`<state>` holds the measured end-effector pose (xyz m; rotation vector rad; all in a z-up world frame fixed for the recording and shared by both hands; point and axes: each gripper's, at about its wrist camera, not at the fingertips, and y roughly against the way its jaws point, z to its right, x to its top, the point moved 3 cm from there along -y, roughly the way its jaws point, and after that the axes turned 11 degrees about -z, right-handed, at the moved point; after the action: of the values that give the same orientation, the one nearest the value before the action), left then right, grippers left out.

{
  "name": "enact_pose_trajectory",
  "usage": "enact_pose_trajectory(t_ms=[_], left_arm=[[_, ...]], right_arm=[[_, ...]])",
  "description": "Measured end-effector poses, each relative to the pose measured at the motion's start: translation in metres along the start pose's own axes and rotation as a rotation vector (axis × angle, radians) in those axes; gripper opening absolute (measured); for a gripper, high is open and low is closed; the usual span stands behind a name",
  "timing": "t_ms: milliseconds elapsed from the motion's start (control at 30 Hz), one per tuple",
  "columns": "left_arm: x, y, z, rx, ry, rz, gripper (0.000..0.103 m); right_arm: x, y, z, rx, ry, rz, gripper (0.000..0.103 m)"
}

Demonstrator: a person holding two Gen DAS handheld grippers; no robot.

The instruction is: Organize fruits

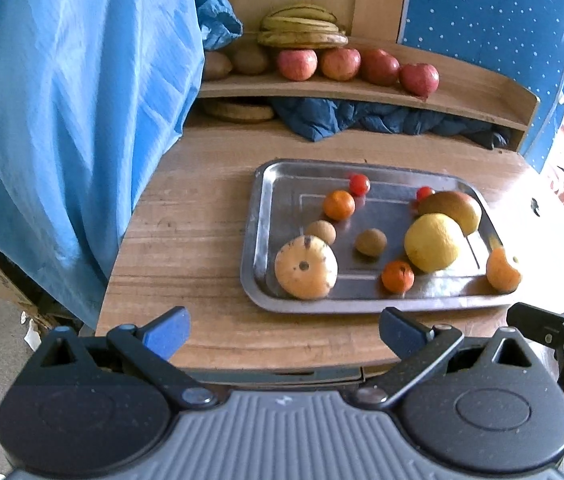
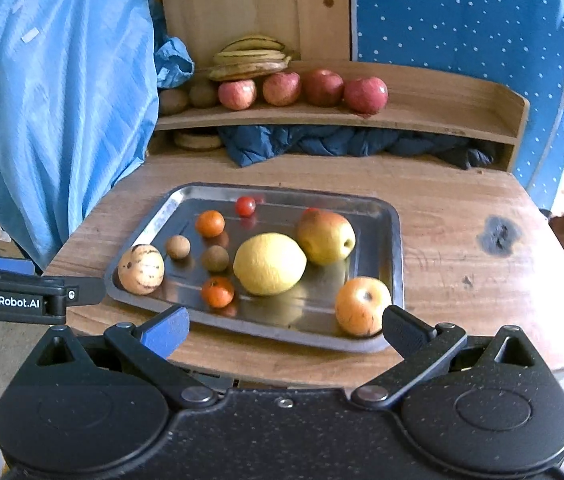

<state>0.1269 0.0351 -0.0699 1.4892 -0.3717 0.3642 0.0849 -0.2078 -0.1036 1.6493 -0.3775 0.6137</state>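
Part of the sorting looks done: four red apples (image 2: pixel 302 90) and yellow-brown bananas (image 2: pixel 251 60) sit on the raised wooden shelf (image 2: pixel 422 120) behind the rectangular steel tray (image 2: pixel 396 248). On the tray wait a large yellow lemon (image 2: pixel 269 264), small oranges and others. The left tool (image 1: pixel 284 332) and right tool (image 2: pixel 286 330) hover before the tray's near rim, both spread wide and empty.

Wooden table (image 2: pixel 442 216) carries a steel tray (image 2: pixel 396 240) of mixed fruit, and a dark blue cloth (image 2: pixel 322 140) is bunched under the shelf (image 2: pixel 422 120). Up there: 4 red apples (image 2: pixel 282 88) in a row, bananas (image 2: pixel 249 60) behind.
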Motion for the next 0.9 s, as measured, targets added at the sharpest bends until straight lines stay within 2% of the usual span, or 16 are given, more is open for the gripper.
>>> enact_pose_trajectory(t_ms=[467,900], left_arm=[[-0.016,0.003,-0.002,-0.016,0.000,-0.012,0.102],[-0.018,0.003,-0.003,-0.017,0.007,-0.010,0.102]], right_arm=[[-0.021,0.008,-0.001,-0.025,-0.038,-0.015,0.102],[-0.023,0.009,-0.001,-0.025,-0.033,-0.016,0.102]])
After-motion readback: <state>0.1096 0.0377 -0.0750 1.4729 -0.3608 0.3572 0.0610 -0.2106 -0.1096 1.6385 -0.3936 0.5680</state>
